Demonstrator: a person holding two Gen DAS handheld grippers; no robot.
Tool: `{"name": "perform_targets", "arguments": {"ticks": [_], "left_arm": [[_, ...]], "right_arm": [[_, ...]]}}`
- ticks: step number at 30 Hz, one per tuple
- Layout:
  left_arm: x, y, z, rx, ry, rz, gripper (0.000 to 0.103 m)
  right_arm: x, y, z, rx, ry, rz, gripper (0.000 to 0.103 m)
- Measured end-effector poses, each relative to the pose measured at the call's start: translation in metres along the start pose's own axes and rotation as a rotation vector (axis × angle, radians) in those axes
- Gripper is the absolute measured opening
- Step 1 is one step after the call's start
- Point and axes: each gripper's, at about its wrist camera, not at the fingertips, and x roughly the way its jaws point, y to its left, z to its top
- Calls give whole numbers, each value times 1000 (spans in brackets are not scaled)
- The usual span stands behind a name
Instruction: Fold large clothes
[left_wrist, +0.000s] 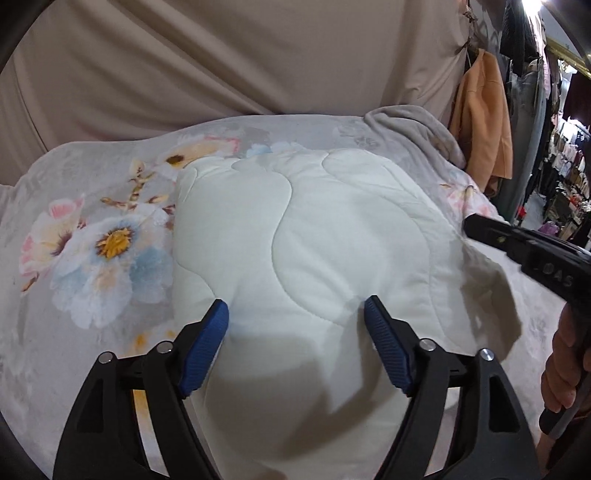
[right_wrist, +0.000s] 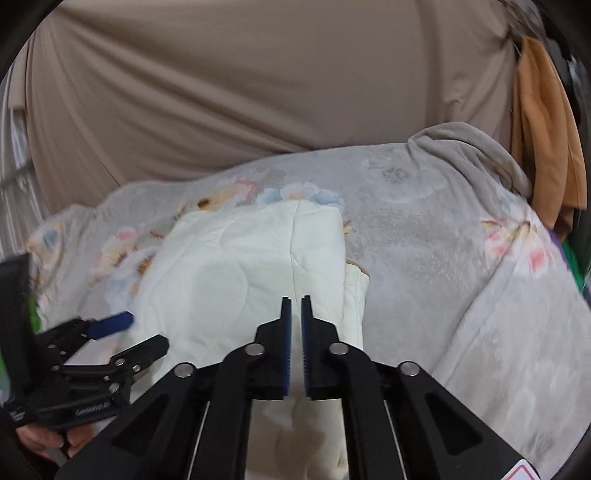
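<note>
Hovering over the folded white quilt (left_wrist: 295, 229): left gripper (left_wrist: 296, 312) spread wide, right gripper (right_wrist: 296, 306) nearly closed, empty.

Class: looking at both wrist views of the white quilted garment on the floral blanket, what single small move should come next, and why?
Probably lower the open left gripper onto the near edge of the white quilted garment and close. Its jaws hover wide apart above the garment, holding nothing, while the right gripper looks nearly shut and empty, and the garment lies only partly folded on the floral blanket.
</note>
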Motion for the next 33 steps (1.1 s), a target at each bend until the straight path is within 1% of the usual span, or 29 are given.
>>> {"name": "perform_targets", "arguments": {"ticks": [3,5,7,9,14,20,22,24,25,26,27,28,29,31,33], "left_arm": [[3,2,-2,-14,-2,4,81],[7,2,-3,-7,-1,7,85],[11,1,-3,8,-1,15,87],[16,-1,-5,21,-5,30,89],[21,-3,-7,40,-9,49,89],[23,-2,-7,34,-5,52,90],[17,2,-6,10,-6,32,90],[4,15,-5,-50,-9,-17,89],[-3,22,-5,-83,-17,-42,90],[-12,33,-5,-124,-29,-65,90],[-18,42,-5,-158,-37,-72,90],[-23,52,-6,-192,-43,-77,92],[-26,65,-7,-238,-45,-90,94],[-21,84,-12,-304,-19,-115,94],[-7,101,-19,-394,51,-160,94]], "right_arm": [[37,-5,-6,1,87,-22,0],[59,-14,-16,29,139,2,0],[73,-22,-25,60,159,28,0],[78,-26,-32,82,164,48,0],[86,-23,-42,72,147,42,0],[85,-18,-42,65,126,20,0],[77,-21,-40,96,114,26,1],[61,-24,-37,122,95,36,7],[52,-27,-36,138,86,44,19],[40,-32,-35,167,70,60,48],[30,-37,-35,195,58,67,61],[22,-43,-36,220,45,74,70],[14,-51,-38,244,39,86,70],[13,-61,-42,277,82,138,72],[24,-67,-48,315,143,197,73]]}}
